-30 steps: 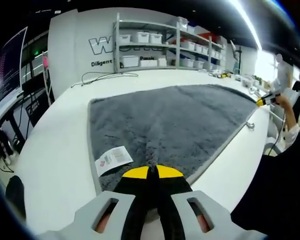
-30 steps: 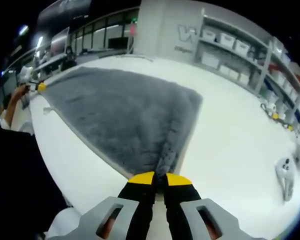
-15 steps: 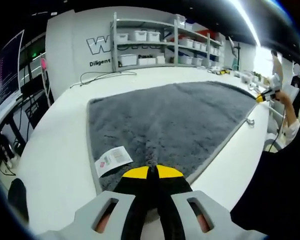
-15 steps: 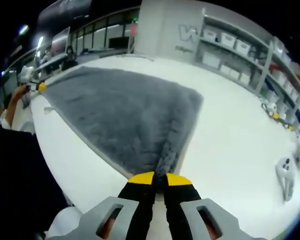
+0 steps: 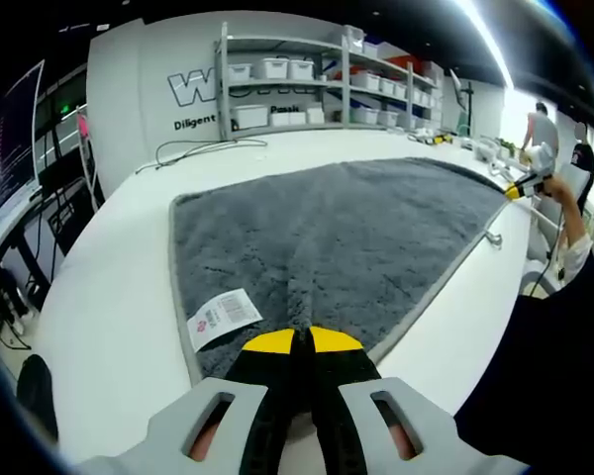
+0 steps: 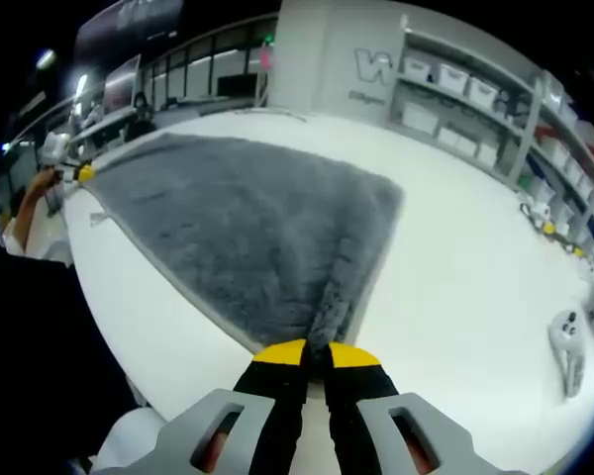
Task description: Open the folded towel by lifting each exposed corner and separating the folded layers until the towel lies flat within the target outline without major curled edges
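A large grey plush towel [image 5: 337,233] lies spread over a white table [image 5: 109,297], held taut between both grippers. My left gripper [image 5: 302,341] is shut on the towel's near edge, beside a white care label [image 5: 221,316]. In the right gripper view the same grey towel [image 6: 238,228] stretches away to the left, and my right gripper [image 6: 317,353] is shut on its near corner, with a pinched ridge of cloth rising from the jaws. The right gripper [image 5: 520,188] appears far off at the towel's other end, held by a hand. The left gripper [image 6: 79,172] appears likewise at the left.
Shelving with white bins [image 5: 277,94] stands behind the table, with cables [image 5: 203,150] on the far tabletop. A white handheld device [image 6: 566,346] lies on the table at the right. A small loop tag [image 5: 492,237] hangs at the towel's edge. The person's dark sleeve [image 5: 549,366] is close by.
Both views have shifted slightly while the towel stays stretched between the grippers. Neither grip has changed.
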`<act>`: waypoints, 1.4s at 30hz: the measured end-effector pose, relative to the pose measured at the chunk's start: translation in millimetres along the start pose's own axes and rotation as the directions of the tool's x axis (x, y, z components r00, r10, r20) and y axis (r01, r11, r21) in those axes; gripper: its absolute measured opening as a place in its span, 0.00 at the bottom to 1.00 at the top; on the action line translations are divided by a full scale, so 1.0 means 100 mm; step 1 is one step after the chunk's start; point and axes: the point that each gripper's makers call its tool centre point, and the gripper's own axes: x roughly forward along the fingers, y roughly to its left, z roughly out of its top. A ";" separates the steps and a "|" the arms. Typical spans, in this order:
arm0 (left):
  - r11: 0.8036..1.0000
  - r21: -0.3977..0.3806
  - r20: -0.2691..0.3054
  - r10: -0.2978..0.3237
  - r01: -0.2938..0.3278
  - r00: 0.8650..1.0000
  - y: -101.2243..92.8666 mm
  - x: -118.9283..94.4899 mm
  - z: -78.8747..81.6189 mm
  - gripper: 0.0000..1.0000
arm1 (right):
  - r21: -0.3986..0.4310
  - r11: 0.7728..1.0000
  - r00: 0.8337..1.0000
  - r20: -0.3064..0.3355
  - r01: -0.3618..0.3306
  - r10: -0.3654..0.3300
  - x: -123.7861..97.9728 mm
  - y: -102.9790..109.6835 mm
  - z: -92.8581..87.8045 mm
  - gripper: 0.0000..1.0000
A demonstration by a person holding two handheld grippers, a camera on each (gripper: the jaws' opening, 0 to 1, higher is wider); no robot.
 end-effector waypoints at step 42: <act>0.998 0.060 0.021 0.005 -0.006 1.000 0.10 -0.03 0.01 0.11 | -0.120 0.992 0.999 -0.022 0.029 -0.032 -0.09 -0.04 -0.03 0.11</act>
